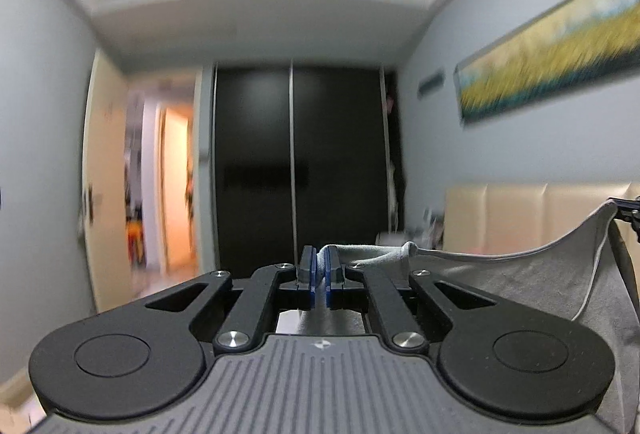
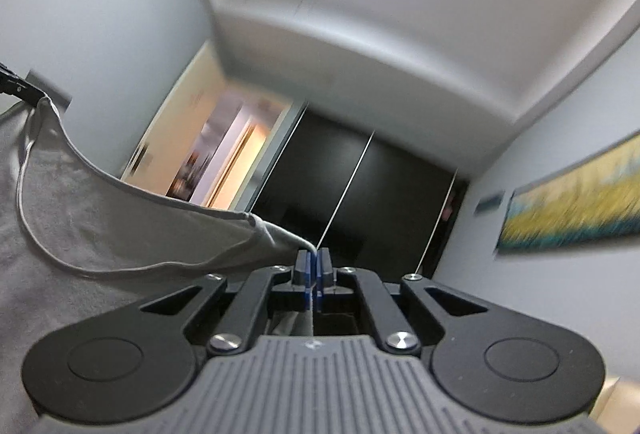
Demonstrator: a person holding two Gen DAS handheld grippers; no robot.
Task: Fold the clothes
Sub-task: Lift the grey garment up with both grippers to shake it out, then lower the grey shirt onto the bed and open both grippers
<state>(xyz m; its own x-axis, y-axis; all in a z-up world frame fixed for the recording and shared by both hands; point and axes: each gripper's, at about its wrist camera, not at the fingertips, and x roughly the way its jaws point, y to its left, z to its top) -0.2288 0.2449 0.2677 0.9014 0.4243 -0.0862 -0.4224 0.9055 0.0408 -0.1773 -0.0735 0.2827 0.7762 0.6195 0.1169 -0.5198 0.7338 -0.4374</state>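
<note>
1. Left gripper (image 1: 319,270): jaws together and clamped on grey fabric; a pinch of cloth shows between the blue pads and trails back beneath them toward the camera

2. Right gripper (image 2: 313,272): jaws together and clamped on a corner of the same cloth, which runs off to the left of the jaws

3. Task item: a grey garment (image 1: 520,286), held aloft between the two grippers. In the left wrist view it spreads to the right of the jaws and rises to a corner at the frame edge, where a dark part, probably the other gripper, meets it. In the right wrist view it sags in a curve to the left of the jaws, with a stitched hem visible

4. Surroundings ahead of the jaws: dark wardrobe doors (image 1: 296,170), an open doorway (image 1: 168,174) to their left, a long framed picture (image 1: 552,50) on the wall to the right. A padded headboard (image 1: 520,214) shows beyond the cloth. No worktop or bed surface is in view

5. Step in hand, as judged: the garment is stretched out by two points of its edge, a spread before folding

6. Next move, as judged: lower the cloth flat onto a surface below, keeping both grips and even tension so the edge does not bunch; that surface cannot be seen from here
</note>
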